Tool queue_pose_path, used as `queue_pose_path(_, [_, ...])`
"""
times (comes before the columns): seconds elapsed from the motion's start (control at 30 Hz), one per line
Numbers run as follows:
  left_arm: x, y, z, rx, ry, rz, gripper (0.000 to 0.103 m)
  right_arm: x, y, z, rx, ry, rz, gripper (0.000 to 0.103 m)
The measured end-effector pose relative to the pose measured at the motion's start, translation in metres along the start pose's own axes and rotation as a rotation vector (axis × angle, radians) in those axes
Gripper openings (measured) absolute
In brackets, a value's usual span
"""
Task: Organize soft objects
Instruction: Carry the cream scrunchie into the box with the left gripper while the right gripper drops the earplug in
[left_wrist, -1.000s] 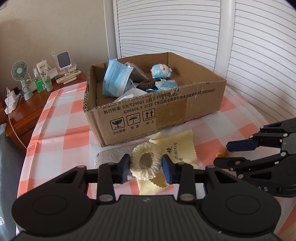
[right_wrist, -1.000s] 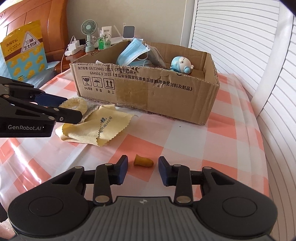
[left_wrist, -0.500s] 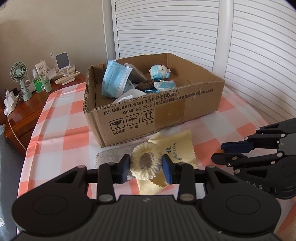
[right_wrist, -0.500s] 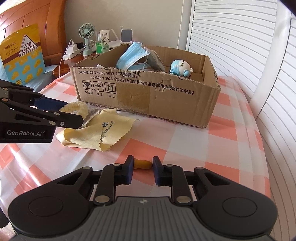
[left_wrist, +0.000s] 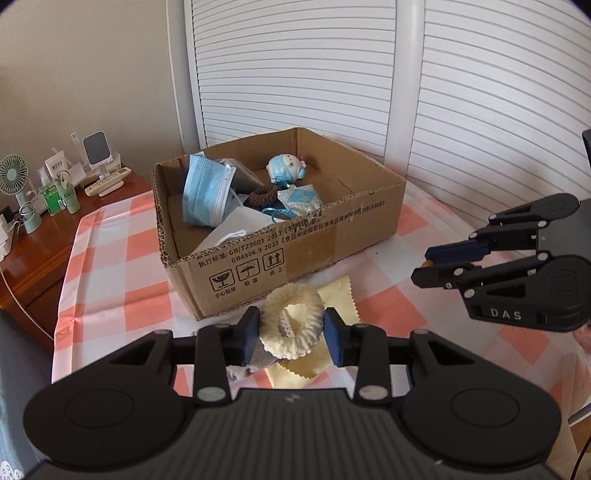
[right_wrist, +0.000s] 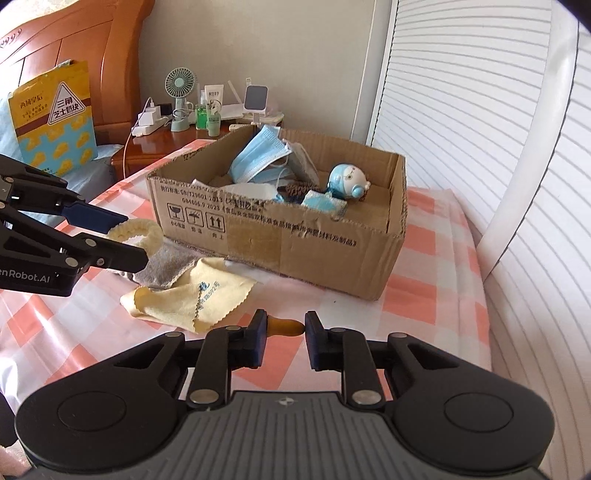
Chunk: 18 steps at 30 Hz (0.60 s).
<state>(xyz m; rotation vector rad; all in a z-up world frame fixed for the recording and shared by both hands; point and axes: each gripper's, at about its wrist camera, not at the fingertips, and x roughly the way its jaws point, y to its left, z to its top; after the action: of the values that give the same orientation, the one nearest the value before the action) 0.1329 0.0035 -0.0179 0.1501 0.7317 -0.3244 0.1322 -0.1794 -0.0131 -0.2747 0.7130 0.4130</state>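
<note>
Risk: cream scrunchie (left_wrist: 289, 322), pinched only at its outer rim, liable to squash and slip free; cause, springy loop under side pressure. Small orange piece (right_wrist: 285, 327), nipped end to end, liable to pop out; cause, rounded tip against a flat pad.

Left gripper (left_wrist: 291, 329): clenched on the scrunchie, lower centre of its view, clear of the checked tablecloth (left_wrist: 110, 266).

Right gripper (right_wrist: 286, 334): clenched on the orange piece, centre of its view, slightly below the middle.

Cardboard box (left_wrist: 295, 258): mid-frame, beyond both grippers, already holding blue face mask (left_wrist: 205, 195) and blue toy (left_wrist: 286, 168).

Yellow cloth (right_wrist: 188, 299), grey cloth (right_wrist: 168, 264): loose on the tablecloth, in front of the box.
</note>
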Motion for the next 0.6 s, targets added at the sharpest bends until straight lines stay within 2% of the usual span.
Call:
queue_pose_path(0.17, [-0.007,0.007,0.01,-0.013,-0.009,-0.034,0.036,-0.011,-0.012,0.025,-0.001,-0.055,-0.001,0.026])
queue_pose_path(0.33, [-0.006,0.017,0.041,0.013,-0.058,-0.038,0.036,-0.016,-0.022,0.045,0.025,-0.109,-0.01,0.026])
queue_pose_path(0.47, [0.012,0.022,0.073,0.032,-0.092,-0.028,0.037,-0.012,-0.028,0.055,0.041,-0.117,-0.006,0.026])
queue_pose_path(0.6, [0.044,0.023,0.095,0.031,-0.082,-0.006,0.037,-0.006,-0.029,0.059,0.029,-0.111,-0.016,0.026])
